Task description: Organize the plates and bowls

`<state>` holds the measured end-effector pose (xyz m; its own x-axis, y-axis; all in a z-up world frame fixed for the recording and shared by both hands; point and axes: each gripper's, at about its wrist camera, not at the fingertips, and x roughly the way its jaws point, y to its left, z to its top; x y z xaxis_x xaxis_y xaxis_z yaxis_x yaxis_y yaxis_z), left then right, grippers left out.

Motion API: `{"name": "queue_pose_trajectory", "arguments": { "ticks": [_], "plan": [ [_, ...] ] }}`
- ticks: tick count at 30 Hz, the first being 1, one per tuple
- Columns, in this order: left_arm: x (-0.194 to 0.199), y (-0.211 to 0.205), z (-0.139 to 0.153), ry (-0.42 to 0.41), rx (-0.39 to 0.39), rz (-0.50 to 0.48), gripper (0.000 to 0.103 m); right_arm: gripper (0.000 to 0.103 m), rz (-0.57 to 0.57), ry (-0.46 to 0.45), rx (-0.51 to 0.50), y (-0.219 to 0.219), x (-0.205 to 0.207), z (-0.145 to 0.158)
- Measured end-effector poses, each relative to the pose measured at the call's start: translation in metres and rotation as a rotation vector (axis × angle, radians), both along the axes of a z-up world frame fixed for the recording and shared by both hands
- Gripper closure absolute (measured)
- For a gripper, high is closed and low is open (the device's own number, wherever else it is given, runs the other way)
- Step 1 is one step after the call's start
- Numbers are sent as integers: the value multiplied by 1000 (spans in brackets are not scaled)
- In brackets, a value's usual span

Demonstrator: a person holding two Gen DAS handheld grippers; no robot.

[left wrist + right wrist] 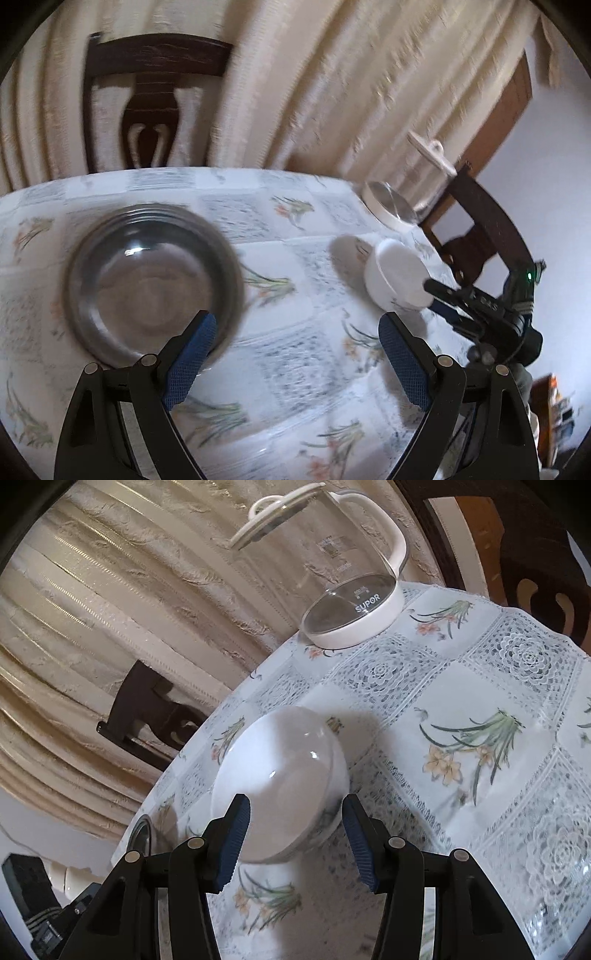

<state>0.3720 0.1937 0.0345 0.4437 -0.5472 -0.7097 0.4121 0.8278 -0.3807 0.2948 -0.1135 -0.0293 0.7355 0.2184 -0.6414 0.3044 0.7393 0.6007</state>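
Note:
A round steel plate [147,280] lies on the flowered tablecloth [295,229] at the left. My left gripper [297,338] hovers open over the cloth, its left fingertip overlapping the plate's near rim and nothing between its fingers. To the right, a white bowl [395,275] is tilted above the cloth and casts a shadow beside it. My right gripper [436,295] is shut on it. In the right wrist view the white bowl [280,782] sits between the fingers of the right gripper [295,830], one fingertip against its inside and the other outside. A sliver of the steel plate [142,834] shows at the left.
A glass kettle with a white base [347,602] stands near the table's far edge [388,206]. Dark wooden chairs stand behind the table [147,92] and to its right [480,229]. A cream curtain [314,92] hangs behind.

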Motion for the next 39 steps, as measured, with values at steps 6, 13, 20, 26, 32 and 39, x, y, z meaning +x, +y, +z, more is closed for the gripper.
{"name": "queue_pose_trajectory", "arguments": {
  "ticks": [6,13,20,26,32,39],
  "plan": [
    [20,-55,-3,66,4,-61,13,47,19,9,-6,-4,5,-12],
    [46,-100,-12,97,22,-76,13,49,14,25,36,-14,6,-24],
    [68,-135,-35,156,20,-77,20,49,17,20,39,-15,5,-24],
    [78,-154,-56,207,44,-92,45,50,18,16,38,-15,5,-23],
    [83,-164,-68,231,32,-104,59,55,32,2,37,-13,4,-21],
    [69,-180,-64,171,76,-148,66,61,56,-2,5,-6,7,-19]
  ]
}}
